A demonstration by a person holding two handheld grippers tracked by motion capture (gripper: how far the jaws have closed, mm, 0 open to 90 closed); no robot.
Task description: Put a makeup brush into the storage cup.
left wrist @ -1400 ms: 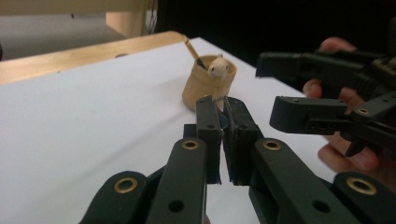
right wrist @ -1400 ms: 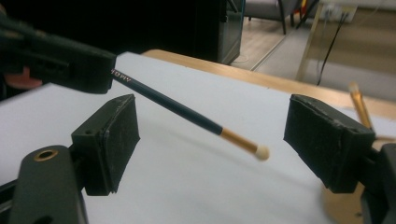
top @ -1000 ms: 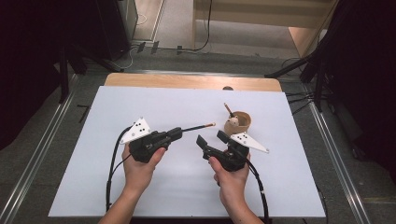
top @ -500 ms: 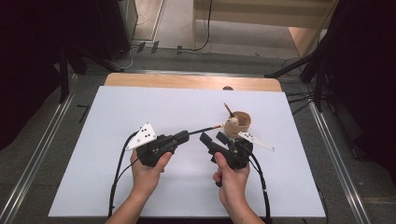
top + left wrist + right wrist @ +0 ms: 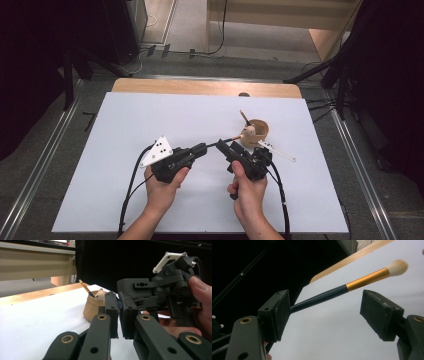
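A make-up brush (image 5: 364, 278) with a dark handle, gold ferrule and pale bristles sticks out level from my left gripper (image 5: 203, 147), which is shut on its handle end. Its bristle tip (image 5: 245, 133) reaches the wooden cup (image 5: 260, 131). My right gripper (image 5: 225, 146) points up and left at the handle. In the right gripper view the brush crosses between the jaws of the right gripper (image 5: 324, 302); they have just been closing and stand apart, the right pad clear of it. In the left gripper view the left gripper (image 5: 118, 300) has its pads almost together.
The cup (image 5: 91, 310) holds a second brush (image 5: 243, 116) leaning up and left. A white sheet (image 5: 150, 115) covers the table, with a wooden strip (image 5: 200, 87) along its far edge. Metal rails and dark stands border the sides.
My left hand has shifted a little right with the brush, bringing the handle between the right gripper's jaws. The right jaws have narrowed around it.
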